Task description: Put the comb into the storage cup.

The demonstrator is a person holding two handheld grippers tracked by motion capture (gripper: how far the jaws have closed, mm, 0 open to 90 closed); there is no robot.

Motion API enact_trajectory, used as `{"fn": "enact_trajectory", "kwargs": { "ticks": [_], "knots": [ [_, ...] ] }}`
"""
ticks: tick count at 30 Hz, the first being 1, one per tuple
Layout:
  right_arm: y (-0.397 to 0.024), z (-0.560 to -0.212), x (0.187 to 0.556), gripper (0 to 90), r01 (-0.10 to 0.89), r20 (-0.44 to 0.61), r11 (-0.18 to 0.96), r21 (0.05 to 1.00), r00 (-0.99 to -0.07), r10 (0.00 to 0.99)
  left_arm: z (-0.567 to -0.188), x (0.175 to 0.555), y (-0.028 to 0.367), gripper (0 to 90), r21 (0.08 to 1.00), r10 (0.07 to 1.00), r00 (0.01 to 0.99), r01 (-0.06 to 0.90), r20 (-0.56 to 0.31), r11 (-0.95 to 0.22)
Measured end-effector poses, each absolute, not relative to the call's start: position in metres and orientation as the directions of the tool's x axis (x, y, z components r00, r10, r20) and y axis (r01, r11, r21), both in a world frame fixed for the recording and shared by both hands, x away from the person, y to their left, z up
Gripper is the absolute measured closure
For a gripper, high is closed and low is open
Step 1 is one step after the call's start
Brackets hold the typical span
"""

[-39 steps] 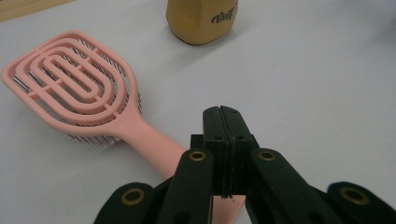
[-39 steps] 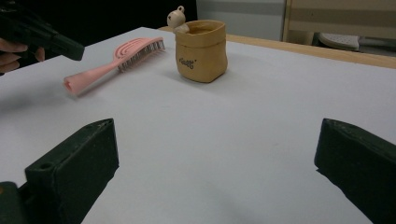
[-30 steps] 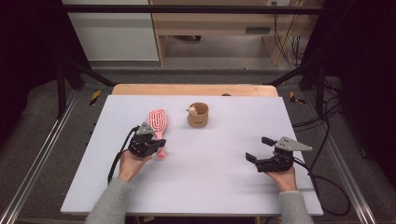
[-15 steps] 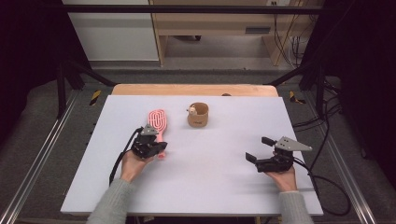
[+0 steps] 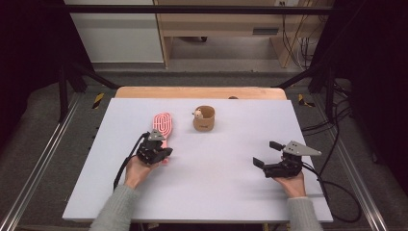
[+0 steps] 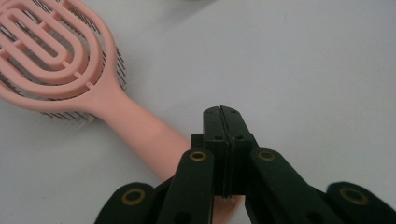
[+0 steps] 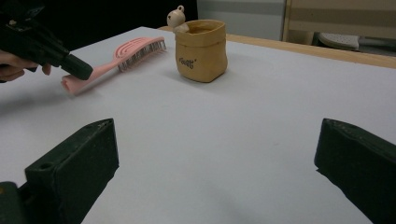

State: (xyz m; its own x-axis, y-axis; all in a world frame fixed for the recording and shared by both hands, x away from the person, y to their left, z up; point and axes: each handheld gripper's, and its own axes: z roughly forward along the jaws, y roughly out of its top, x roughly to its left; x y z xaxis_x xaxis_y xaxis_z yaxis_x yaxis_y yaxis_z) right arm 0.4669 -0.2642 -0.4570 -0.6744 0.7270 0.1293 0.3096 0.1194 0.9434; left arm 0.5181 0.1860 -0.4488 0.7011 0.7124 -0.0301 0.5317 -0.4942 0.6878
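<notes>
The white bench (image 5: 216, 192) carries a pink hairbrush (image 5: 163, 126) left of centre and a small tan pouch (image 5: 204, 119), with a small figure at its rim, near the far middle. The brush lies flat with its handle pointing towards the person.

The left gripper (image 5: 161, 153) sits over the end of the brush handle. In the left gripper view its fingers (image 6: 212, 126) are pressed together with nothing between them, above the handle.

The right gripper (image 5: 266, 155) rests low at the right of the bench, well apart from both objects, its fingers (image 7: 74, 163) spread wide and empty.
</notes>
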Motion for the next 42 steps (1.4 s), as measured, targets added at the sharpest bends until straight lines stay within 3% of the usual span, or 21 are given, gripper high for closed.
{"fn": "enact_trajectory", "kwargs": {
  "ticks": [42],
  "knots": [
    [-0.264, -0.457, 0.467, 0.4, 0.312, 0.128, 0.122, 0.942, -0.673, 0.728, -0.448, 0.512, 0.202, 89.9, 0.643, 0.757, 0.653, 0.566, 0.033, -0.516]
  ]
}}
